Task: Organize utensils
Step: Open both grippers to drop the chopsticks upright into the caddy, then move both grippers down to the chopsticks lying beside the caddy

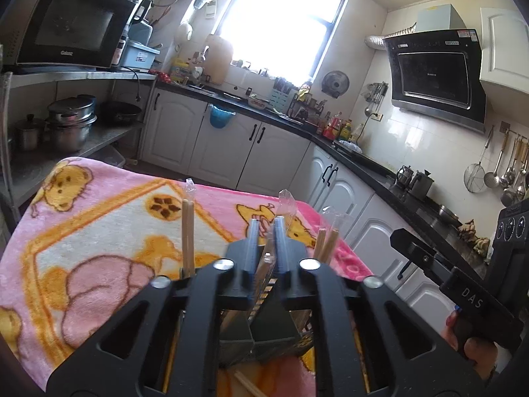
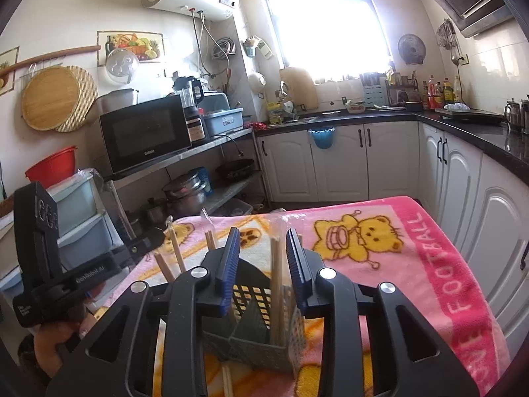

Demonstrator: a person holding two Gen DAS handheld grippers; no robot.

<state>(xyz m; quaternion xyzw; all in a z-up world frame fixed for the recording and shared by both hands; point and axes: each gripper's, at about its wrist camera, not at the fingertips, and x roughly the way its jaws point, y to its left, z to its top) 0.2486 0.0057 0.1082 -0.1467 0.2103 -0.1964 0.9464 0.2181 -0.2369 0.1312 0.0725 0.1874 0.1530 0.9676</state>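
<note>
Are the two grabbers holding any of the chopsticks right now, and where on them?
No. The right gripper stands open around wrapped chopsticks in the holder, pads not pressing. For the left gripper, around another wrapped pair, I can't tell.

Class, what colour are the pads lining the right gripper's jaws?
Blue pads on black, clearest in the right wrist view.

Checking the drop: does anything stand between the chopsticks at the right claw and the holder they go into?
Nothing visible does. The wrapped chopsticks already stand in the grey mesh holder, loose between the right claw's parted fingers. Other chopsticks stand further left, apart from them.
</note>
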